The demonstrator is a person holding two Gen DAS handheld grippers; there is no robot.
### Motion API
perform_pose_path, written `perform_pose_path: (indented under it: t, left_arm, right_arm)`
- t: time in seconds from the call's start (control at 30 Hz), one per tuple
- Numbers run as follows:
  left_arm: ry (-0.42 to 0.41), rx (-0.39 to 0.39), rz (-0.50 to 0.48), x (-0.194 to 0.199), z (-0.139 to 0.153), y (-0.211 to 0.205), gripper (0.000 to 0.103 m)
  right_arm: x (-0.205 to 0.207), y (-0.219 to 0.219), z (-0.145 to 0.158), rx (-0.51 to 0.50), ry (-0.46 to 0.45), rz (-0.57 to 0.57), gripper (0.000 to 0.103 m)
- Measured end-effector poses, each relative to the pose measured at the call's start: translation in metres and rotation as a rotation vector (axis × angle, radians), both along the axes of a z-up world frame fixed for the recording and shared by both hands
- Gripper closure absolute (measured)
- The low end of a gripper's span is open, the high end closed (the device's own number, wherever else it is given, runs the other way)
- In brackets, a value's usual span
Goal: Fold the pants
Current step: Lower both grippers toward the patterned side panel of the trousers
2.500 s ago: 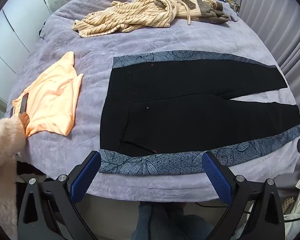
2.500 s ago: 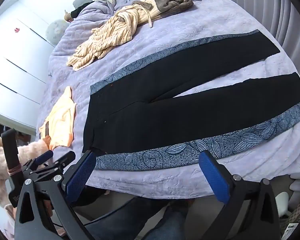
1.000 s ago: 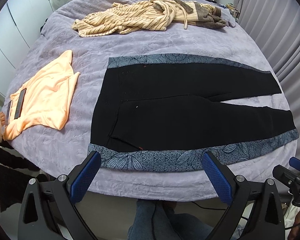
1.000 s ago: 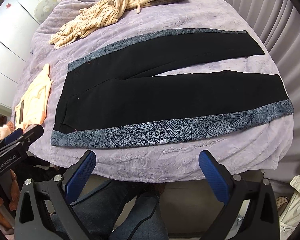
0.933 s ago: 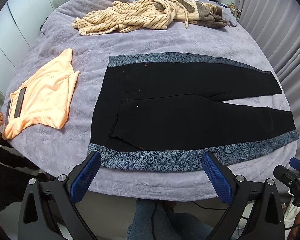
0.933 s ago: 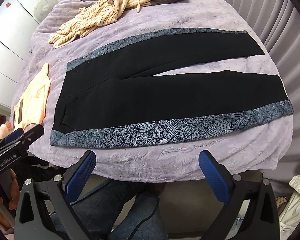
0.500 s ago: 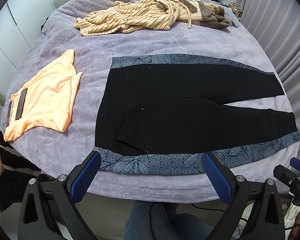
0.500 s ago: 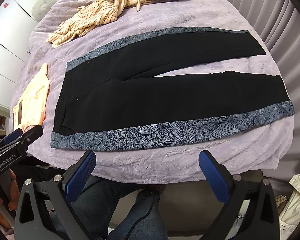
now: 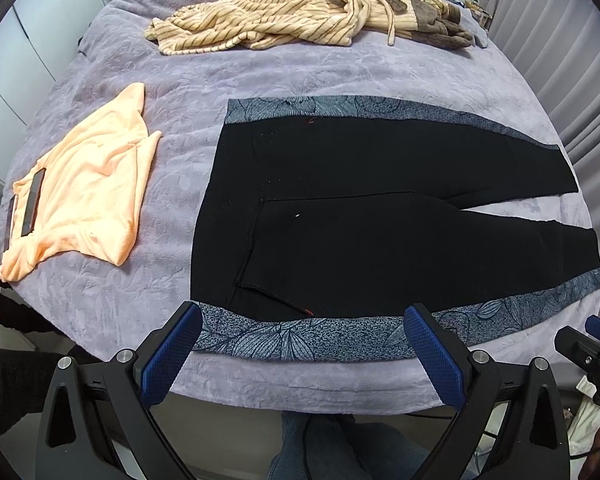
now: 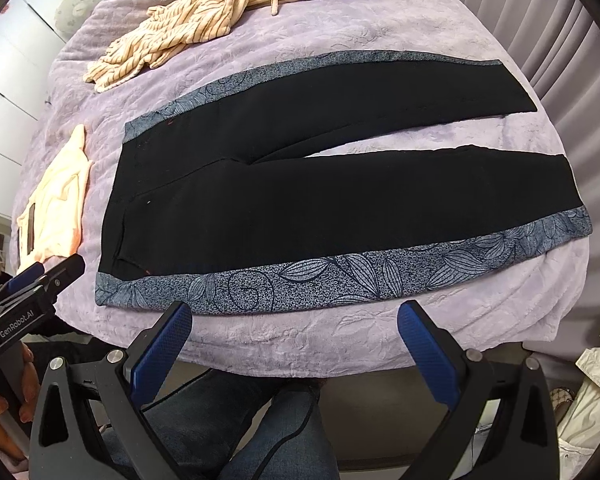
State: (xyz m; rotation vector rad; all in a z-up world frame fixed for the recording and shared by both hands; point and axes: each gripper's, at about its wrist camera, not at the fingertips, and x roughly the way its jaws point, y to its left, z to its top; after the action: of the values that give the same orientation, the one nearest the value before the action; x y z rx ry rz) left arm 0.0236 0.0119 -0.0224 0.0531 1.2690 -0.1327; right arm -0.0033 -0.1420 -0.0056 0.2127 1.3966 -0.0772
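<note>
Black pants (image 9: 372, 208) (image 10: 324, 200) with blue-grey leaf-print side stripes lie flat on the purple bed, waist to the left, both legs spread out to the right. My left gripper (image 9: 302, 316) is open and empty, hovering just above the near printed stripe close to the waist. My right gripper (image 10: 294, 314) is open and empty too, held over the bed's near edge just short of the near leg's stripe. Each gripper shows at the edge of the other's view.
An orange top (image 9: 80, 192) lies left of the pants. A striped cream robe (image 9: 284, 20) sprawls at the far side of the bed (image 9: 300, 76). Grey curtains (image 9: 572, 60) hang on the right. A person's jeans-clad legs (image 10: 236, 428) stand at the bed's near edge.
Both grippers have come closer to the bed; the pants fill more of each view and the near stripe now sits between the fingers. The pants have not moved.
</note>
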Motion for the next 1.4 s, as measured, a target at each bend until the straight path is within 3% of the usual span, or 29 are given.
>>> perform_pose_path:
  t: [0.53, 1.0, 1.4]
  left_arm:
    - [0.174, 0.039, -0.067, 0.033, -0.056, 0.009, 0.002]
    - [0.235, 0.070, -0.001, 0.022, -0.082, -0.015, 0.002]
    - [0.271, 0.105, 0.021, 0.015, -0.104, -0.015, 0.002]
  right_arm:
    - [0.025, 0.009, -0.055, 0.023, 0.146, -0.096, 0.000]
    - [0.044, -0.033, -0.067, 0.026, 0.202, -0.036, 0.000]
    - [0.036, -0.043, -0.096, 0.127, 0.238, -0.065, 0.000]
